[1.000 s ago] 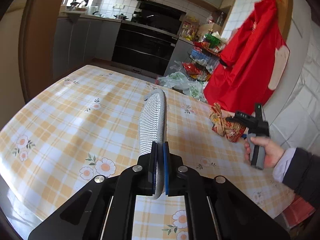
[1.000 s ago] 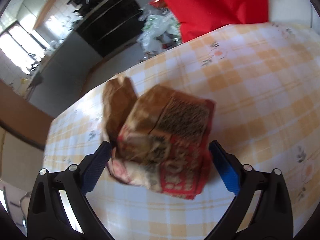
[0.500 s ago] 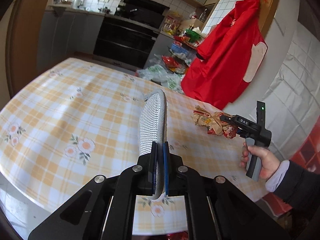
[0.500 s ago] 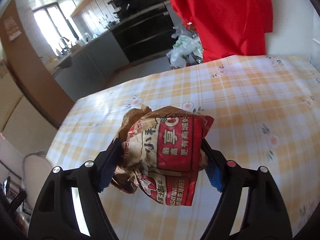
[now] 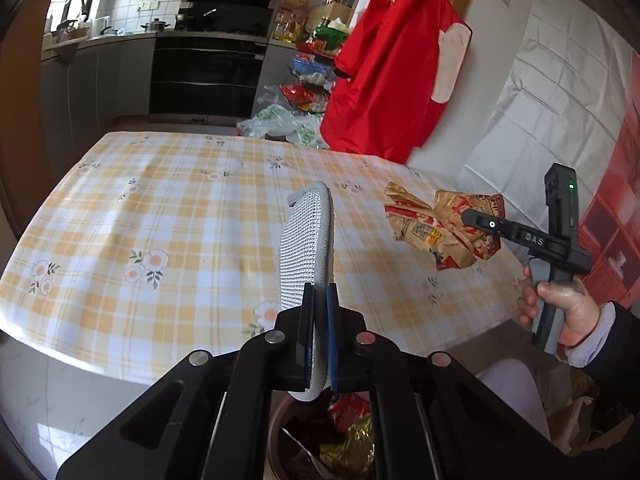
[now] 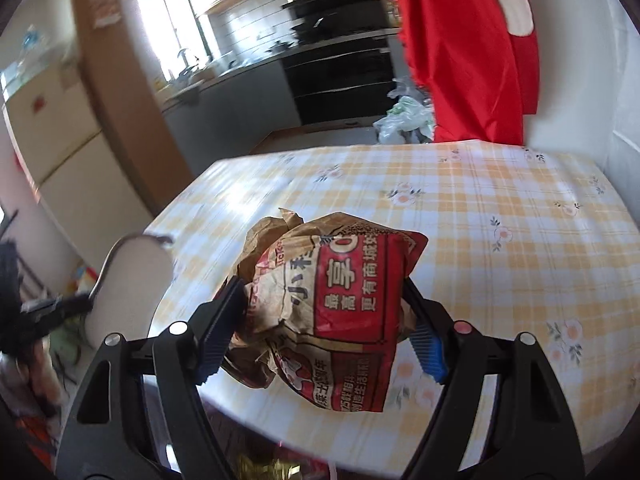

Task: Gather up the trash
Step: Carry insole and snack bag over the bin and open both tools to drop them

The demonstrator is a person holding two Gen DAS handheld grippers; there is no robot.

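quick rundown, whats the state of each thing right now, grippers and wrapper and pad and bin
left gripper: shut on the grey mesh pad
grey mesh pad: held on edge, sticking up out of the jaws
right gripper: jaws have just been closing, pads press on the crumpled wrapper
crumpled wrapper: gripped, lifted clear of the checked tablecloth
trash bin: open, below the table edge, wrappers already inside
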